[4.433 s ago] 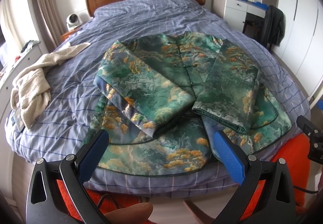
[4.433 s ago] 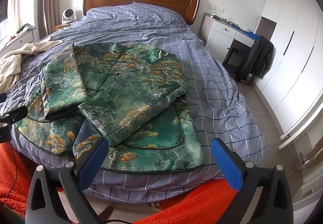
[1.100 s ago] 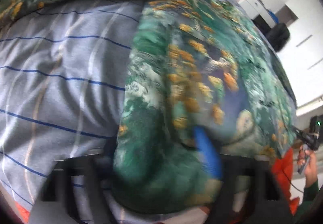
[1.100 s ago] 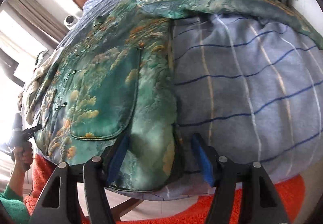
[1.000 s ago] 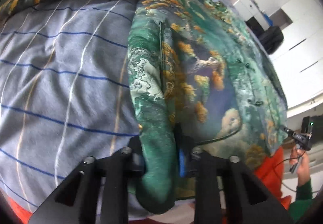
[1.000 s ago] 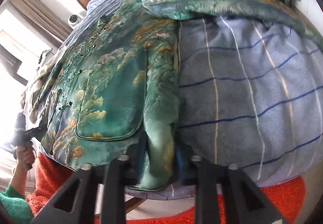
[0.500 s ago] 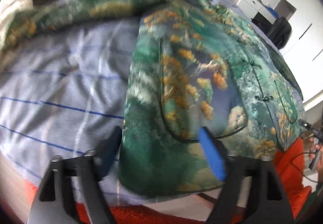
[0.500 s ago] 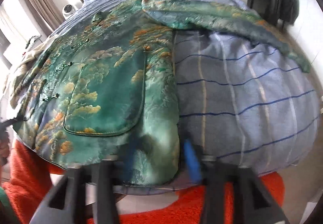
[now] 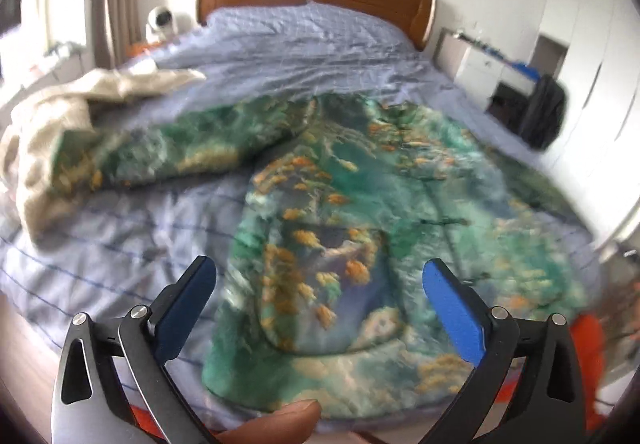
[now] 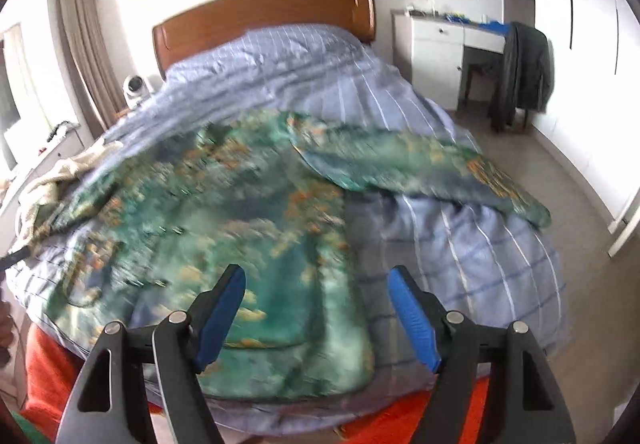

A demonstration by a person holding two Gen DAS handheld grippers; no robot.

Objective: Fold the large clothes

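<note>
honestly the green patterned jacket (image 9: 360,212) lies spread flat on the bed (image 10: 480,244), sleeves out. left gripper (image 9: 320,304) and right gripper (image 10: 316,308) have just been opening, both spread with nothing between them. i'd fold each sleeve in first, smoothing it.

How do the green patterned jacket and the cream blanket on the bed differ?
The jacket lies spread flat with sleeves out; the blanket is crumpled in a heap. The jacket is green with orange patches; the blanket is plain cream. Both rest on the blue checked bedcover.
</note>
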